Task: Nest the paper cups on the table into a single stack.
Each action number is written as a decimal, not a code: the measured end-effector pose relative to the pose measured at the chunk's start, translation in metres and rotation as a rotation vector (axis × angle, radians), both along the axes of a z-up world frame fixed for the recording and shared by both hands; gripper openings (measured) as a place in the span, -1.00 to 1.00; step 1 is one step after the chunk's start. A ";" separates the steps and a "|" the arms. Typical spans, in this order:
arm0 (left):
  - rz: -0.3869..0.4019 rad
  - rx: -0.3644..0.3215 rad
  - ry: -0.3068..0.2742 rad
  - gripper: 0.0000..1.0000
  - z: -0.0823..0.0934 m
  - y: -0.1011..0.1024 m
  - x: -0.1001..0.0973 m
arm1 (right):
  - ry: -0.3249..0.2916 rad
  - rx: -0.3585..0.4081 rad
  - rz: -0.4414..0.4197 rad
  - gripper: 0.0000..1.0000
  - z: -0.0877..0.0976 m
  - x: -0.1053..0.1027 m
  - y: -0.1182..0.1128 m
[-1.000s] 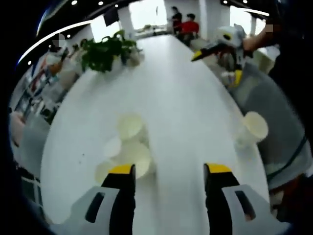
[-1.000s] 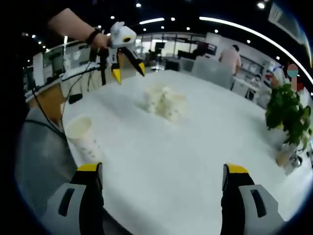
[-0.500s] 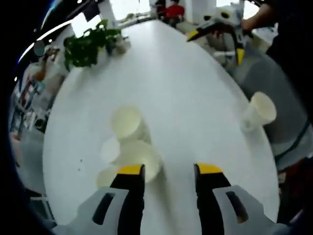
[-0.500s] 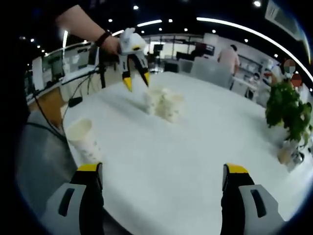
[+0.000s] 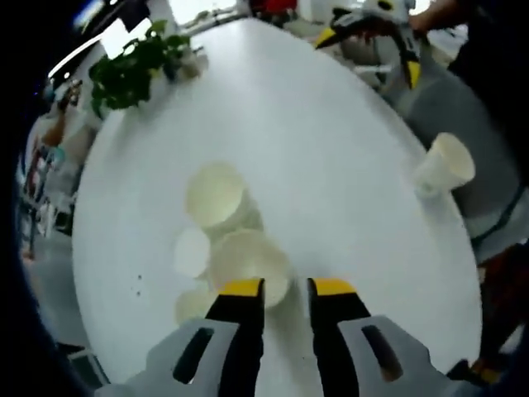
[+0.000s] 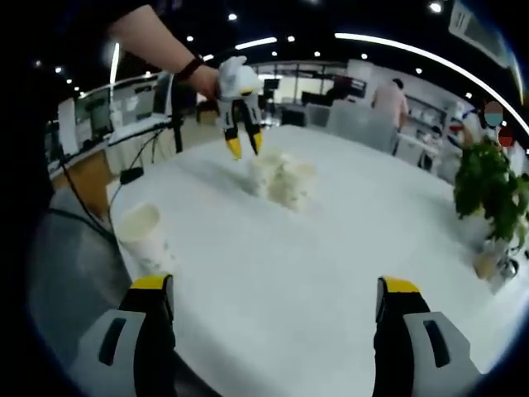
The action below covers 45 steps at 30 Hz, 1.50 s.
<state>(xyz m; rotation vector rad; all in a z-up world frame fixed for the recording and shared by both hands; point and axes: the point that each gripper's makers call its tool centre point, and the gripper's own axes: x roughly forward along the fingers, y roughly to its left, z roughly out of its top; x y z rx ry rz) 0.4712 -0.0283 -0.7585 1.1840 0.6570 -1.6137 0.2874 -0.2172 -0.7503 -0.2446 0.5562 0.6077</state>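
Observation:
A cluster of several cream paper cups [image 5: 216,194] stands in the middle of the white table [image 5: 322,141]. My left gripper [image 5: 286,289] hovers just above the nearest cup [image 5: 248,263], its jaws narrowed to a small gap over that cup's right rim, gripping nothing. One more cup [image 5: 445,165] stands alone by the table's edge. In the right gripper view, the left gripper [image 6: 245,146] hangs over the cluster [image 6: 281,178], with the lone cup [image 6: 145,240] at near left. My right gripper [image 6: 274,285] is wide open and holds nothing, well back from the cups.
A potted plant [image 5: 132,70] stands at the far end of the table, also the plant [image 6: 492,190] at right. A grey chair back [image 6: 66,273] sits beside the lone cup. People stand in the background [image 6: 393,99]. The right gripper [image 5: 369,54] shows far off.
My left gripper has dropped toward the cup cluster and its jaws have narrowed steadily. The right gripper has stayed open and nearly still.

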 end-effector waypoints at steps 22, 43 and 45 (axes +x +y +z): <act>-0.030 0.088 0.038 -0.87 -0.020 0.005 0.006 | 0.020 0.030 -0.022 1.00 -0.006 0.006 -0.005; -0.088 0.103 0.018 -1.00 -0.022 0.008 0.005 | 0.033 0.044 -0.038 1.00 -0.009 0.009 -0.004; -0.091 0.104 0.012 -1.00 -0.020 0.008 0.004 | 0.033 0.046 -0.040 1.00 -0.008 0.009 -0.004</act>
